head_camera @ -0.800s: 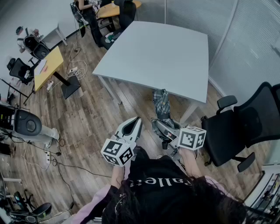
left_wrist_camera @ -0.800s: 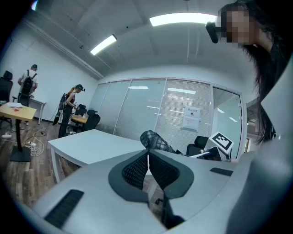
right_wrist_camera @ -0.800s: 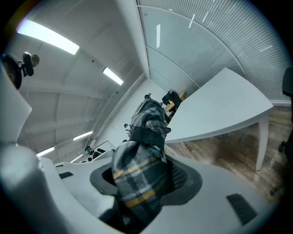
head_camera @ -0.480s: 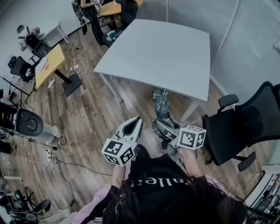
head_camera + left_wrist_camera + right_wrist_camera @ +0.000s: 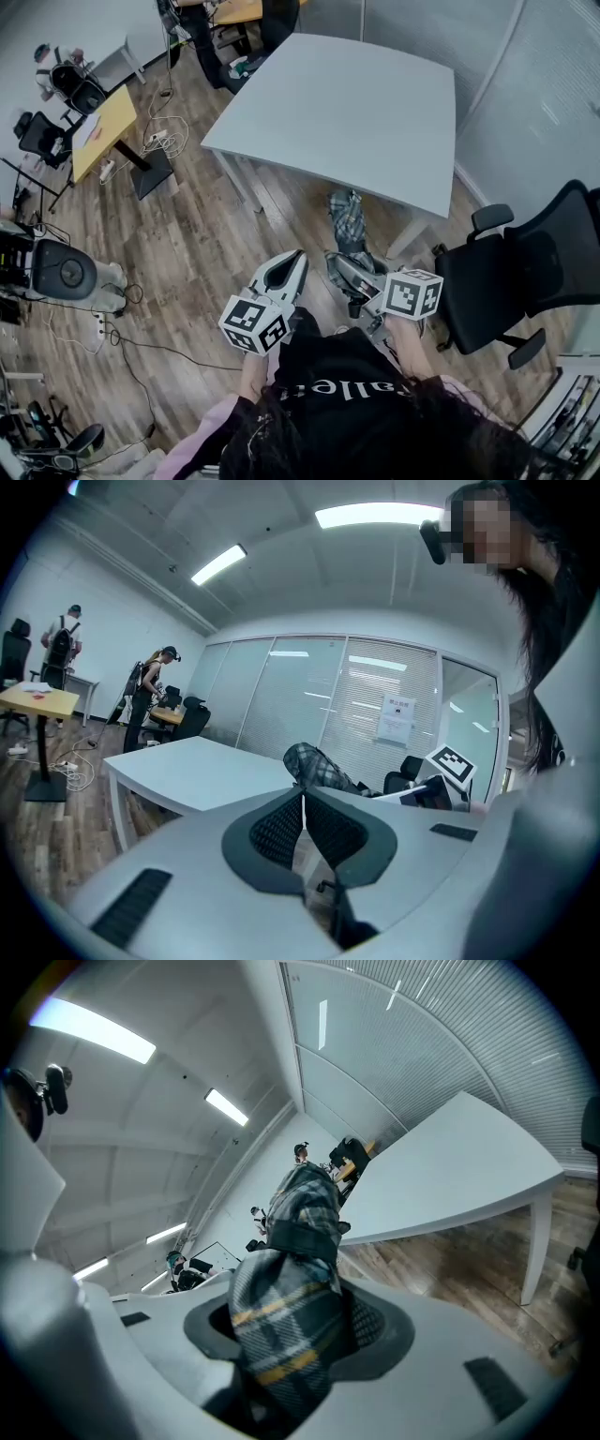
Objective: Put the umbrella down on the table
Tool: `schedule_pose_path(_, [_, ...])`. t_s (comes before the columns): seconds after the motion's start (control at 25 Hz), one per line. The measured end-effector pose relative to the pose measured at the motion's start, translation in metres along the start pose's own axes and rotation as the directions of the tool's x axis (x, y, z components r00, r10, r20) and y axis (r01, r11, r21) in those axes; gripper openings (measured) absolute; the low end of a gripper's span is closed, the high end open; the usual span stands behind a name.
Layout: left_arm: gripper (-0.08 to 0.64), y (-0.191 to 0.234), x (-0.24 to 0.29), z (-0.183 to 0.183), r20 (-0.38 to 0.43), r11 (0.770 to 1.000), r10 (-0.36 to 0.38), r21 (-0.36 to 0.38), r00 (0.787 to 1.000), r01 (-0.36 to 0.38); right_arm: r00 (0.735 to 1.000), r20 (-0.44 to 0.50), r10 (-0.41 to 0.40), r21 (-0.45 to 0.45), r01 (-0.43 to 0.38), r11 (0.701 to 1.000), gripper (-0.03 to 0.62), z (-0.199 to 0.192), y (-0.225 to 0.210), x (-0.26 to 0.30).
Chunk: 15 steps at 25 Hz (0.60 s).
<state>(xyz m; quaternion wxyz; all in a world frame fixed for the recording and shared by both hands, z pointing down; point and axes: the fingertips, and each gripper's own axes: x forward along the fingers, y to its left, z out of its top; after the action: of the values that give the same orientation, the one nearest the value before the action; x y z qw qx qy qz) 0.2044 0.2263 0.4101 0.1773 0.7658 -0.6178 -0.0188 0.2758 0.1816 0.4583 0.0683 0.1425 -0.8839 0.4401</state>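
the right gripper is clenched on the umbrella. in the right gripper view the two jaws press on the folded, checked umbrella from both sides, and a dark strap goes round it. the umbrella sticks out far from the jaws and points toward the table.

the umbrella is up in the air, over the wood floor. its far end is close to the near edge of the table. it does not lie on the table.

the left gripper is just to the left of the right one. in the left gripper view its jaws are pressed together at the tips with nothing in between. past them you can see the umbrella on the right and the table on the left.

the table top is pale grey. a black chair stands to the right of the table, near the person. a yellow desk stands far off to the left, with cables on the floor beside it. two people stand at the far left of the room.
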Motion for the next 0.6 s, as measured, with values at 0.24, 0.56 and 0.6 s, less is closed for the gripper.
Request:
schedule_pose_path(0.24, [0.025,0.033,0.005,0.013,-0.005,1.0,0.003,-0.017,1.0,-0.003,0.999,-0.027,-0.019,0.001,0.019,1.0,0.216,0.009,0.003,0.032])
schedule_pose_path(0.56, [0.025,0.09,0.017,0.035,-0.014,1.0,-0.02,-0.021,1.0,0.019,0.998,-0.036,-0.042,0.02,0.043,0.999,0.216,0.026,0.007,0.091])
schedule_pose_path(0.6, [0.025,0.097,0.018,0.036,-0.014,1.0,-0.023,-0.019,1.0,0.022,0.999,-0.033,-0.042,0.022,0.043,0.999,0.216,0.027,0.006,0.098])
